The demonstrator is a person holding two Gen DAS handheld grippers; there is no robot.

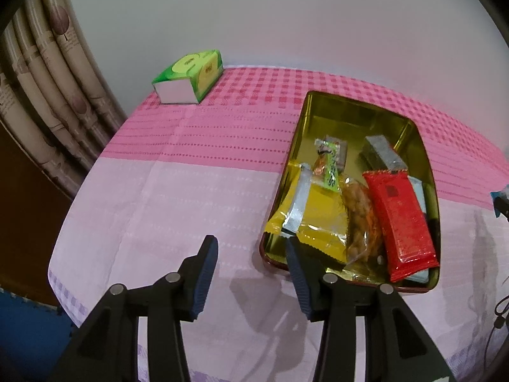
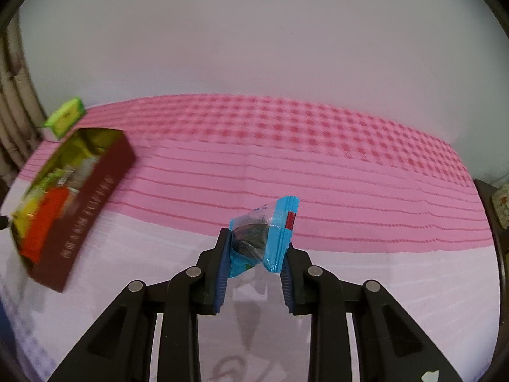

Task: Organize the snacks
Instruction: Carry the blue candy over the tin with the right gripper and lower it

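Note:
An open gold-lined tin (image 1: 350,108) with dark red sides sits on the pink tablecloth. It holds a red packet (image 1: 400,219), a yellow packet (image 1: 321,216), a clear bag of brown snacks (image 1: 359,219), a small green packet (image 1: 331,165) and a grey bar (image 1: 381,152). My left gripper (image 1: 250,242) stands open and empty above the cloth, its right finger overlapping the tin's near left corner. My right gripper (image 2: 257,242) is shut on a blue snack packet (image 2: 270,232), held above the cloth to the right of the tin (image 2: 89,197).
A green tissue box (image 1: 191,76) stands at the table's far left corner, beside patterned curtains (image 1: 47,63). The pink checked cloth (image 2: 318,165) spreads wide to the right of the tin. Thin cables (image 1: 499,312) hang at the right edge of the left wrist view.

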